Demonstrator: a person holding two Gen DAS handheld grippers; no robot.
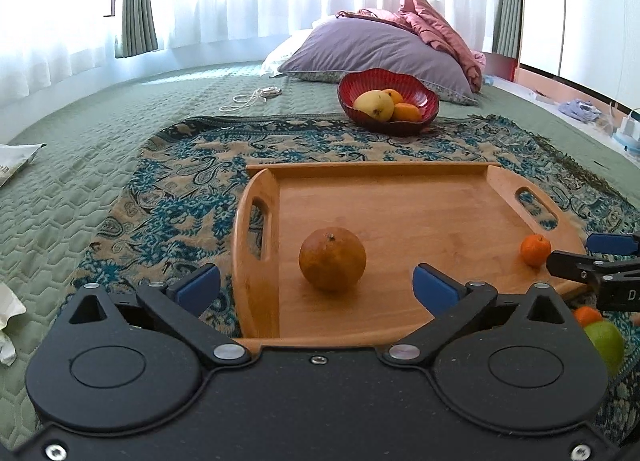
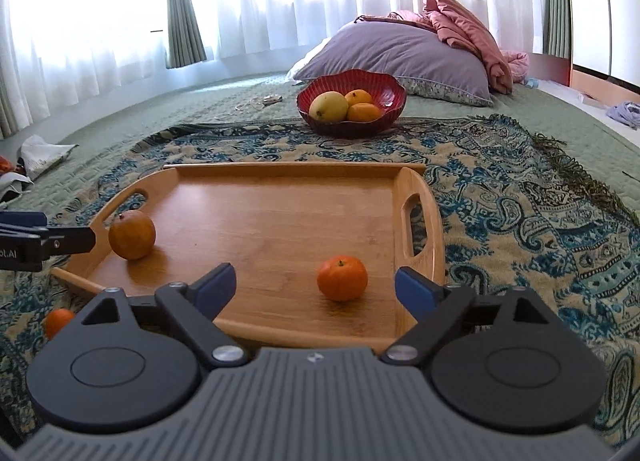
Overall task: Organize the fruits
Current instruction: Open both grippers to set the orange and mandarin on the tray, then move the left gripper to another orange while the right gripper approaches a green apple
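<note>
Fruit on the rectangular wooden handled tray (image 1: 400,189): big dull-orange round orange (image 1: 332,259) left, small bright mandarin (image 2: 342,277) right. Left tongs (image 1: 316,285) and right tongs (image 2: 315,281) both spread, empty. Firm, light, rolls easily; grip across widest part.

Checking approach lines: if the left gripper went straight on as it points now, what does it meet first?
Probably the large orange on the wooden tray. It sits centred ahead of the open left gripper, nothing between; depth unclear.
</note>
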